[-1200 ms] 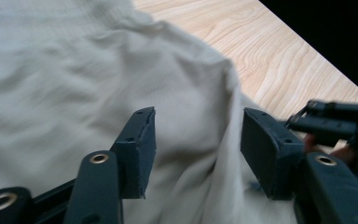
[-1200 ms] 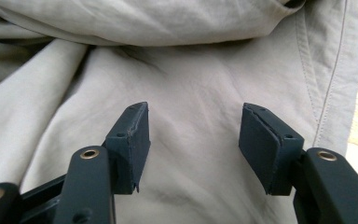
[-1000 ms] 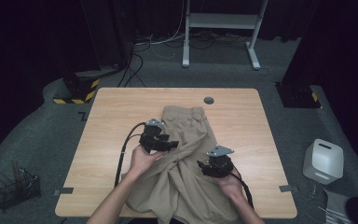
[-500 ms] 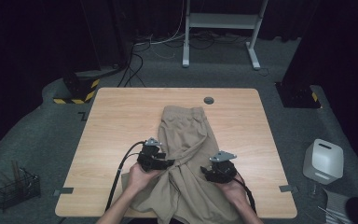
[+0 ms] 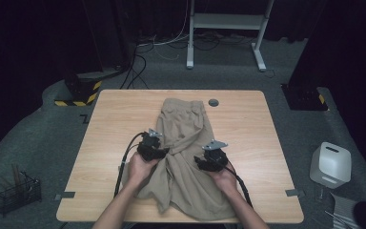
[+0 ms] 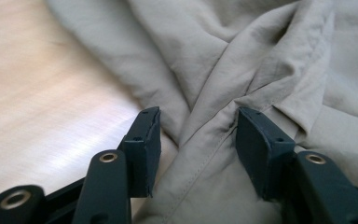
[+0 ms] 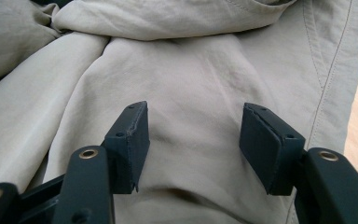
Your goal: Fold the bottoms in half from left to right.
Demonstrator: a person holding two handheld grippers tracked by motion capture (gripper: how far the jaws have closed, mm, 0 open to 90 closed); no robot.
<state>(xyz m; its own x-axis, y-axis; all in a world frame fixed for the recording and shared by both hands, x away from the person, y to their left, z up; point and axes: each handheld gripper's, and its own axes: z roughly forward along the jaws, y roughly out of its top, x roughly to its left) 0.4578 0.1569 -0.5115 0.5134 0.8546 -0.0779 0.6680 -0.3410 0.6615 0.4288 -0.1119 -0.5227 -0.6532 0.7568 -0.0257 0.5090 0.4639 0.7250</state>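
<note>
— On the wooden tabletop (image 5: 109, 124), at the left of the high view, what do you see?

— Bare wood first; then the left tool (image 5: 158, 151), held in the person's left hand (image 5: 140, 168), sitting at the left edge of the khaki garment (image 5: 188, 143); a black cable (image 5: 124, 162) trails from it toward the near edge.

— And its jaws?

— Spread apart in the left gripper view, with a seamed fold of the cloth lying between the two black pads (image 6: 142, 144); they clamp nothing; the fabric runs under and past them, and pale wood shows to one side.

— Where does the garment lie?

— Down the middle of the tabletop, waistband toward the far edge just beside a small grey disc (image 5: 213, 102), crumpled and twisted between the tools, its lower part reaching the near edge.

— The right side?

— The right tool (image 5: 208, 162), in the right hand (image 5: 226, 179), rests over the garment's right part; in the right gripper view its jaws stand wide over smooth cloth, gripping nothing, a stitched seam running beside one pad; off the tabletop a white box (image 5: 331, 164) stands on the floor.
</note>
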